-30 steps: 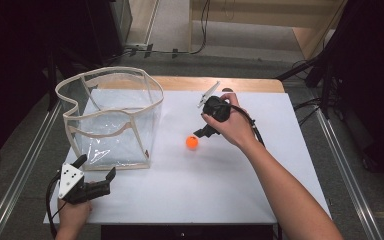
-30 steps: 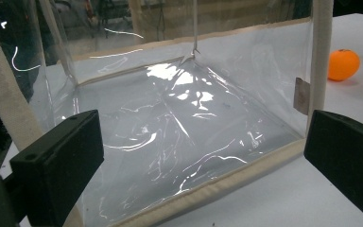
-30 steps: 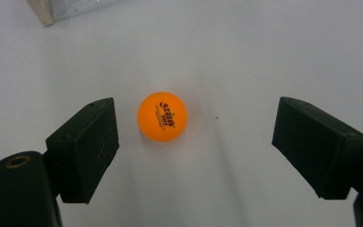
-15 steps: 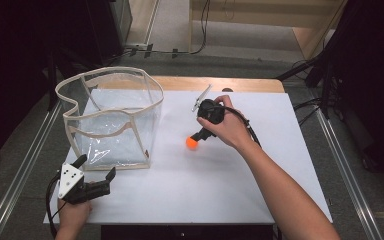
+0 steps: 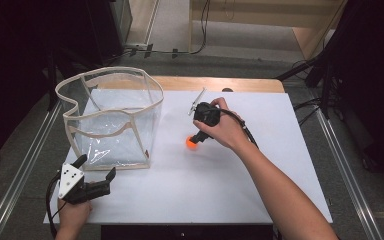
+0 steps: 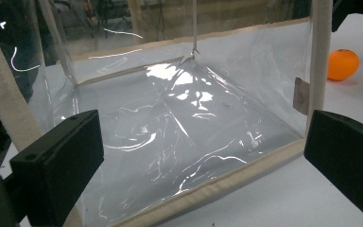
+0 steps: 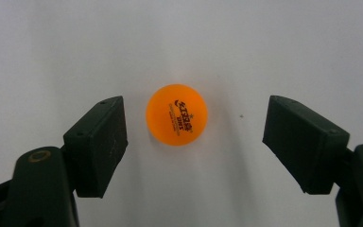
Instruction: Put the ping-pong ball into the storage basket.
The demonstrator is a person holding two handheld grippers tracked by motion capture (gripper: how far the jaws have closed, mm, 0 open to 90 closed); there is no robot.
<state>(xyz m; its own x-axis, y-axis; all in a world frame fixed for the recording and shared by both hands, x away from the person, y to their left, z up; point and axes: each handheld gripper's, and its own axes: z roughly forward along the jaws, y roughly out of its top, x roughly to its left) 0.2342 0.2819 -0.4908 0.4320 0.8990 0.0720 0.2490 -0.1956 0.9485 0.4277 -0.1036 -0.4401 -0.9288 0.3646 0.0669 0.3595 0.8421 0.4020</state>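
Note:
An orange table-tennis ball [image 5: 192,143] lies on the white table sheet [image 5: 230,190], right of a clear plastic bin [image 5: 152,95] with cream trim. My right gripper [image 5: 196,138] points down over the ball [image 7: 176,115], which sits between its jaws nearer the left one, with a gap on both sides. Those jaws have just been closing and the pads touch nothing. My left gripper [image 5: 97,167] rests at the near left corner, open, facing the bin's front wall [image 6: 316,56]. In the left gripper view the ball [image 6: 342,64] shows past the bin's right edge.
A bare wooden strip [image 5: 220,83] runs along the table's far edge. Metal rails [image 5: 340,165] flank both sides. The right gripper's cable [image 5: 245,131] trails over the person's wrist. Dark equipment stands behind the table.
The right gripper has sunk onto the ball and now straddles it, jaws narrower than before. The left gripper has kept still.

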